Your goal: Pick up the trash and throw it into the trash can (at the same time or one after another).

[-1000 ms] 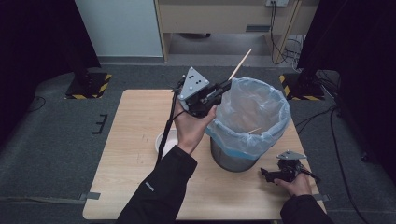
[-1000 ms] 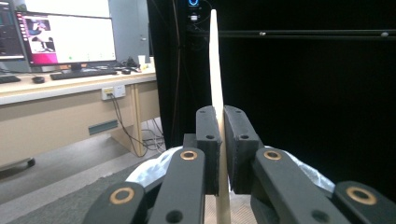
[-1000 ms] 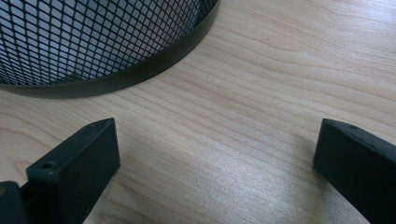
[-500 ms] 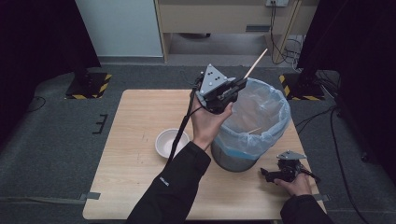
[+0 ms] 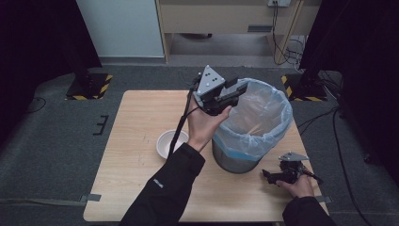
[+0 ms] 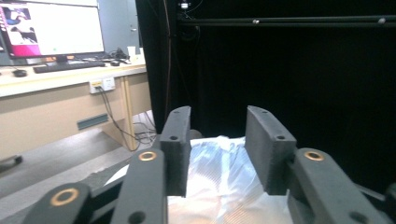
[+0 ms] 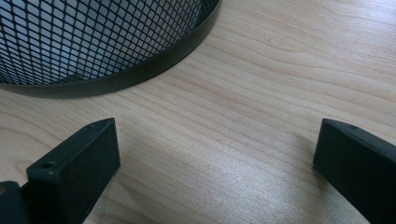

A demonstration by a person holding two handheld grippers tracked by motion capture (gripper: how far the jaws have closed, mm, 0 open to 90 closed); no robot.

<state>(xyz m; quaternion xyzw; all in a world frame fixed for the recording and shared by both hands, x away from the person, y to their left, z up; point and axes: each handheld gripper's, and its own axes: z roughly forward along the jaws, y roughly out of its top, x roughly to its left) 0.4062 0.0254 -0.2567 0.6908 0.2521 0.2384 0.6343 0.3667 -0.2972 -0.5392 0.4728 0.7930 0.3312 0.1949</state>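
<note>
A mesh waste bin (image 5: 237, 157) lined with a clear plastic bag (image 5: 263, 110) stands at the right of the wooden table (image 5: 141, 122). My left gripper (image 5: 241, 88) is held over the bin's left rim, open, with nothing between its fingers. In the left gripper view the gripper (image 6: 217, 149) looks over the bag (image 6: 224, 186). A thin wooden stick (image 5: 257, 127) lies inside the bag. My right gripper (image 5: 269, 175) rests on the table in front of the bin, open and wide. The right gripper view has this gripper (image 7: 215, 163) low above bare wood, near the bin's black base (image 7: 140, 70).
A white bowl (image 5: 170, 143) sits on the table left of the bin, under the left forearm. Black curtains close in both sides. Yellow-and-black stand bases (image 5: 89, 87) lie on the floor beyond the table. A desk with a monitor (image 6: 51, 28) stands farther back.
My left gripper carried the wooden stick rightward over the bin and opened. The stick has left the jaws and now lies in the bag. The right gripper has stayed put.
</note>
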